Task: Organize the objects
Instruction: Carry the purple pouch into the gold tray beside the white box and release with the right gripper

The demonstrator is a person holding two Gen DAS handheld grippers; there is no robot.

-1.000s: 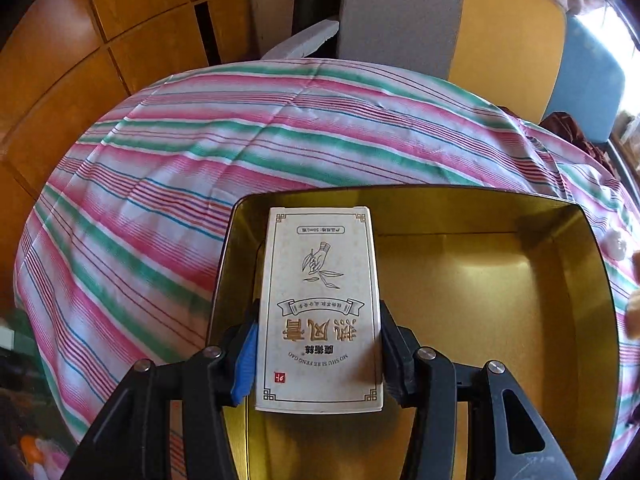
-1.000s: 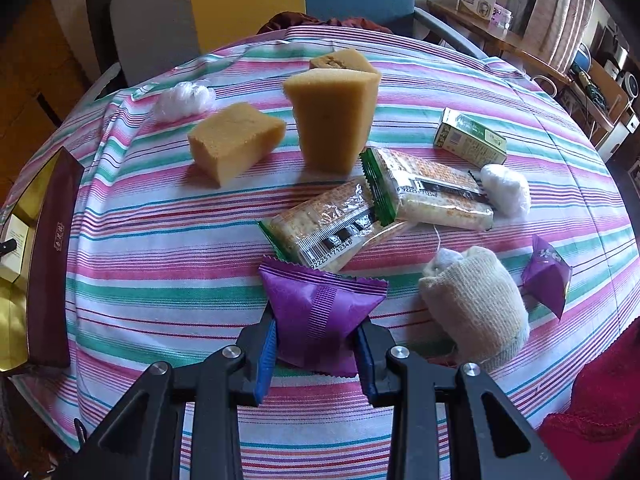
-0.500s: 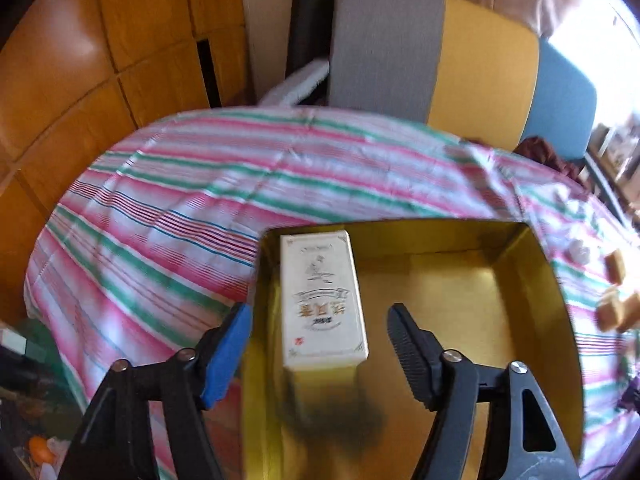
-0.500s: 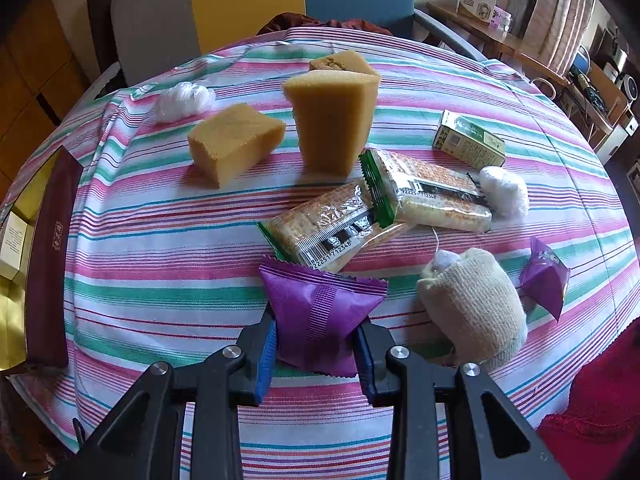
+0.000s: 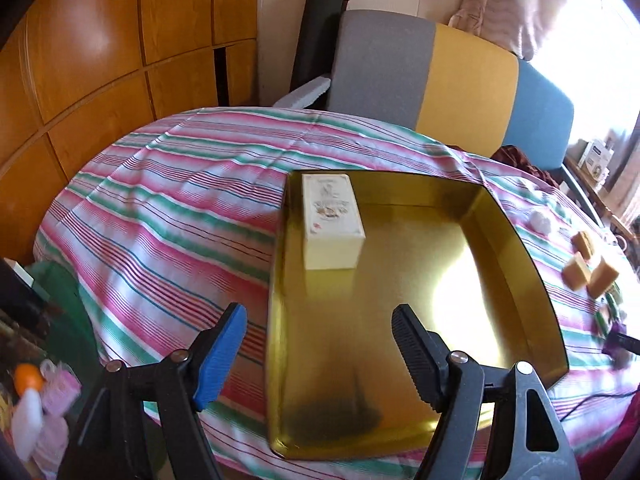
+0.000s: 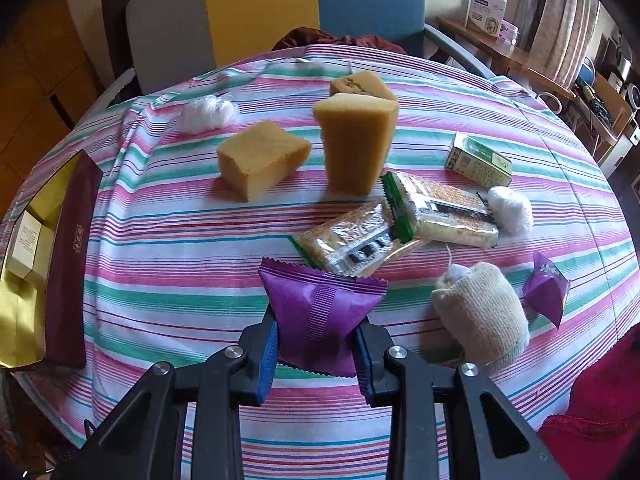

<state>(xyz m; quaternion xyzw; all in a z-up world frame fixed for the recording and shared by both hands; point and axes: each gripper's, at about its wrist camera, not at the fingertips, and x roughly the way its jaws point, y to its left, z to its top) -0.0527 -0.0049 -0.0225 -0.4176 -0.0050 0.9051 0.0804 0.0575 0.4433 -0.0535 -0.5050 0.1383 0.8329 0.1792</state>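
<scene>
Carrying purple packet (image 6: 320,320) pinched in right tongs (image 6: 316,340) risks slippage w/ slick foil toward 9 o'clock tray (image 6: 18,300); left tongs (image 5: 320,344) spread, empty.

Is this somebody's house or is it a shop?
Most likely a home, perhaps a living or dining room. A round table wears a pink, green and white striped tablecloth, a grey, yellow and blue upholstered chair stands behind it, and orange wooden wall panels and pale curtains fill the background.
</scene>
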